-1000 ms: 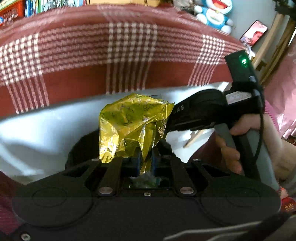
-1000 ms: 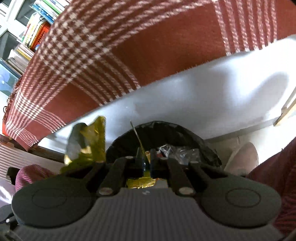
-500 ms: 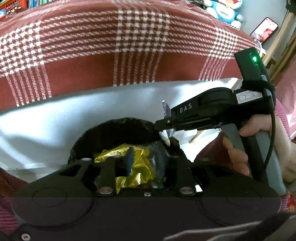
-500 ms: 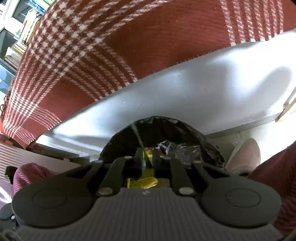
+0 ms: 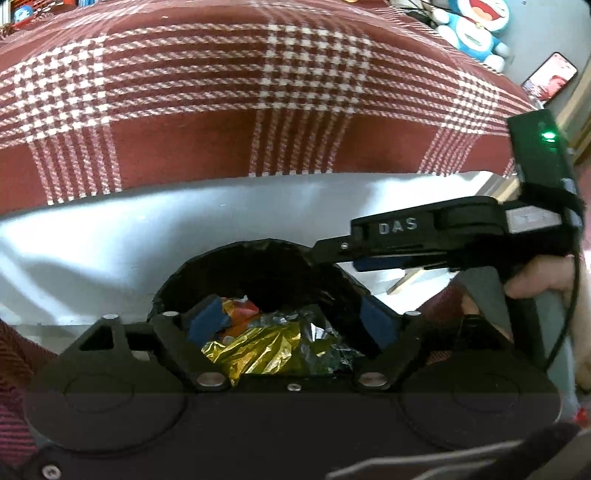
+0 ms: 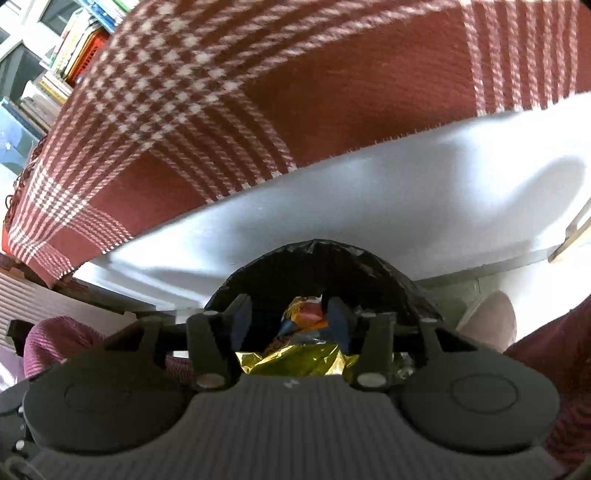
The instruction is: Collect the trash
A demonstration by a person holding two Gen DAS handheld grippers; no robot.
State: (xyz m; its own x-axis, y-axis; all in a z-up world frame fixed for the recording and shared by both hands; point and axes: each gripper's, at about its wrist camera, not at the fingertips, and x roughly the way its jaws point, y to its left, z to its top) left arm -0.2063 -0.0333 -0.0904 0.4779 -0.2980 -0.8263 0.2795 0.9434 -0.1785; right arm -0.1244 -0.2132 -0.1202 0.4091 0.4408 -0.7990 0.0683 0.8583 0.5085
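A bin lined with a black bag [image 5: 258, 248] [image 6: 314, 246] stands below both grippers, against a white bed side. A crumpled gold foil wrapper [image 5: 266, 350] [image 6: 303, 361] lies inside it on silver foil scraps, with an orange-red wrapper [image 5: 240, 308] [image 6: 306, 314] behind it. My left gripper [image 5: 291, 318] hangs open over the bin mouth, blue pads spread and holding nothing. Just over the bin, my right gripper [image 6: 290, 317] is open too and also holds nothing. In the left wrist view the right gripper [image 5: 332, 252] reaches in from the right, held by a hand [image 5: 546, 277].
A red and white plaid blanket [image 5: 258, 110] [image 6: 258, 92] covers the bed above the white side [image 5: 110, 240]. Blue plush toys [image 5: 472, 33] and a phone [image 5: 550, 79] sit at the far right. Books [image 6: 74, 44] fill a shelf at left. A slipper [image 6: 487, 321] is beside the bin.
My left gripper lowered the gold wrapper into the bin and opened, leaving it there. My right gripper, shut on a thin silver scrap before, has also opened and the scrap is gone.
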